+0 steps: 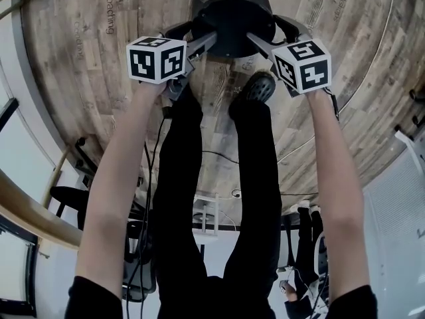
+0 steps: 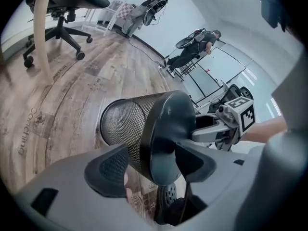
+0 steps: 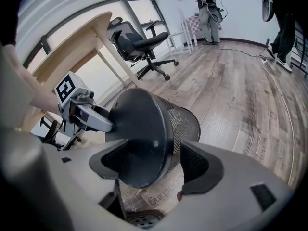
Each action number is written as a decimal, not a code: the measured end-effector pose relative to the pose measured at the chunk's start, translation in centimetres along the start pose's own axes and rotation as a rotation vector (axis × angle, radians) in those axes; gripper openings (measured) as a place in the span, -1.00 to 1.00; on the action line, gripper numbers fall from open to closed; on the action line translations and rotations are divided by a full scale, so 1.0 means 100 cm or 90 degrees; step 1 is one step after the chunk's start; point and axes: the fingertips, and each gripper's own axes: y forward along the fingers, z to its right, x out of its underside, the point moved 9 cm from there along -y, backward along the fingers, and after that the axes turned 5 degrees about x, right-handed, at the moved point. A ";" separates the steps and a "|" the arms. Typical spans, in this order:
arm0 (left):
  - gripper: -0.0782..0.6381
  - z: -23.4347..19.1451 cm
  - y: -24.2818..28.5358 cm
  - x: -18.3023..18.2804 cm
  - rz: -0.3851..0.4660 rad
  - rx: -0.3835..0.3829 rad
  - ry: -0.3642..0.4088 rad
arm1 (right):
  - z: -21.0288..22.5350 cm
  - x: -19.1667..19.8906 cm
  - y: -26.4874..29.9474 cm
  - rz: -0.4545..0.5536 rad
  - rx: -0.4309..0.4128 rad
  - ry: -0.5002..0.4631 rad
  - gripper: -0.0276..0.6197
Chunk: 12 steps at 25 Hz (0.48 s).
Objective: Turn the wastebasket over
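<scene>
Holding black wire-mesh cylindrical wastebasket (image 1: pixel 232 25) w/ solid dark base from both sides, at base end. Clamping base rim w/ left gripper (image 2: pixel 151 165): one pad pressing on flat bottom face, other on mesh wall, jaws standing wide. Doing same on opp. side w/ right gripper (image 3: pixel 149 162), one pad on bottom face, other against mesh. Keeping wastebasket tipped onto its side, base facing back toward person, mouth pointing away over grey-brown wood-plank floor (image 1: pixel 80 78). Can't tell whether mouth end is touching floor. Standing close behind it, w/ black perforated shoe (image 1: pixel 255 88) showing just below base in head view, between the two bare forearms. Seeing in right gripper view, well apart in bkgd, black swivel office chair (image 3: pixel 139 44) beside pale wooden table (image 3: pixel 77 42) nr window.
</scene>
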 end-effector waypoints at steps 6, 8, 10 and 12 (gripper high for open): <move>0.15 0.006 -0.001 0.010 -0.046 0.045 0.015 | 0.002 0.005 -0.003 -0.003 -0.039 0.053 0.14; 0.17 0.008 -0.001 0.016 -0.071 0.056 0.027 | 0.002 0.007 -0.005 -0.017 -0.055 0.043 0.14; 0.19 0.007 -0.003 0.021 -0.082 0.070 0.019 | -0.001 0.011 -0.008 -0.036 -0.070 0.026 0.14; 0.19 0.007 -0.005 0.026 -0.086 0.079 0.008 | -0.004 0.016 -0.011 -0.055 -0.074 0.004 0.14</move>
